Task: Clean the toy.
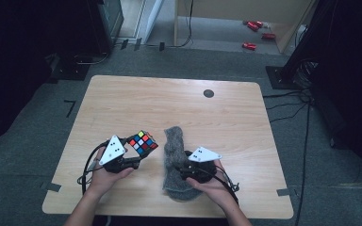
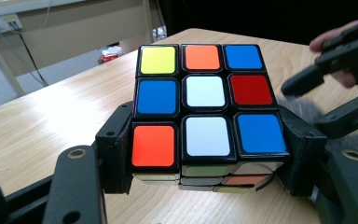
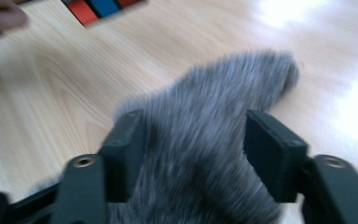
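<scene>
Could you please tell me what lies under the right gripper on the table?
Under the right gripper lies a grey furry cloth, stretching away between its open fingers on the wooden table. The tabletop beneath the cloth is covered, so anything under it cannot be seen.

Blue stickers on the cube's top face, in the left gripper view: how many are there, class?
3 on the cube: one in the far right corner, one in the middle row at the left edge, one in the near right corner. The other faces may hold more.
</scene>
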{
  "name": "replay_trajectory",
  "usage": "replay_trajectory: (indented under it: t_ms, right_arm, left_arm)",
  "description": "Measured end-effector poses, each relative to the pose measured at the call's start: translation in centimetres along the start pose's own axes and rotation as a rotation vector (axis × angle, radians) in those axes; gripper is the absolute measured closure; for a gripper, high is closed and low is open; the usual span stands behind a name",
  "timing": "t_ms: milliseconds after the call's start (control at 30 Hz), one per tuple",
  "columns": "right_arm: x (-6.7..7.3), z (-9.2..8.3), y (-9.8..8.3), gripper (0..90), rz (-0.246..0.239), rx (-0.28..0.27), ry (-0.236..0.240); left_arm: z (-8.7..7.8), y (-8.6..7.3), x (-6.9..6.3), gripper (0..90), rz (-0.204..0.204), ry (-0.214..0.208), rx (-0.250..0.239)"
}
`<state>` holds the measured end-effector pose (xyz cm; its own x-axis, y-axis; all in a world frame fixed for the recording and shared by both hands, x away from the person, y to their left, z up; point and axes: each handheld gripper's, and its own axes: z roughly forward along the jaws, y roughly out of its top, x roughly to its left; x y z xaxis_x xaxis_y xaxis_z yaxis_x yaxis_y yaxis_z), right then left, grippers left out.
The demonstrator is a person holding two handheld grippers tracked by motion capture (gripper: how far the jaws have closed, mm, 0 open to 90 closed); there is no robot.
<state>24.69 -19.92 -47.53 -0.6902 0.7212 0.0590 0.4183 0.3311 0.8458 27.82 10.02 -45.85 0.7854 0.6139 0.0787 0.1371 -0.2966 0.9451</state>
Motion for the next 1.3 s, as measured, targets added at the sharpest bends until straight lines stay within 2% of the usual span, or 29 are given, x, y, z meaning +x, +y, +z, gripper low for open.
replay_trajectory:
  t_ms: [200,300,400,533,633,767,867,933,1000,1100,1167,1300]
  right_arm:
    - [-0.9,0.0,1.4,20.4,-0.068,-0.058,-0.006]
    - [-1.0,0.9,1.7,17.4,-0.111,-0.071,0.015]
    - [-0.6,1.9,1.3,15.3,-0.159,-0.039,0.086]
    - [-0.3,2.7,0.3,15.3,-0.199,0.029,0.118]
    - [-0.2,2.7,-0.5,20.0,-0.215,0.048,0.132]
    - [-0.3,2.6,-1.6,34.8,-0.221,0.085,0.129]
    - [-0.2,2.7,-2.5,51.7,-0.241,0.126,0.091]
    - [-0.4,2.6,-2.8,64.5,-0.223,0.132,0.09]
    - [-0.6,2.3,-2.8,72.1,-0.191,0.125,0.095]
    - [-0.9,1.4,-2.1,74.8,-0.146,0.084,0.094]
    - [-0.9,0.4,-1.2,75.0,-0.121,0.031,0.095]
    - [-0.3,-1.9,0.7,74.8,-0.076,-0.095,0.033]
  left_arm:
    - [0.0,0.0,0.1,35.2,-0.008,-0.003,-0.001]
    - [0.2,-0.1,-0.1,35.2,0.001,-0.008,0.007]
    - [0.3,-0.1,-0.2,35.2,0.005,-0.013,0.009]
    - [0.4,-0.2,-0.4,35.2,0.007,-0.019,0.014]
    - [0.6,-0.2,-0.6,35.2,0.011,-0.026,0.019]
    - [0.9,-0.2,-0.9,35.3,0.021,-0.035,0.03]
    - [1.1,-0.2,-1.2,35.2,0.026,-0.042,0.036]
    - [1.2,-0.2,-1.4,35.2,0.029,-0.045,0.04]
    - [1.3,-0.2,-1.6,35.2,0.032,-0.052,0.043]
    - [1.5,-0.3,-1.9,35.3,0.039,-0.062,0.046]
    - [1.7,-0.3,-2.1,35.2,0.047,-0.07,0.053]
    - [2.2,-0.4,-2.9,35.2,0.067,-0.075,0.067]
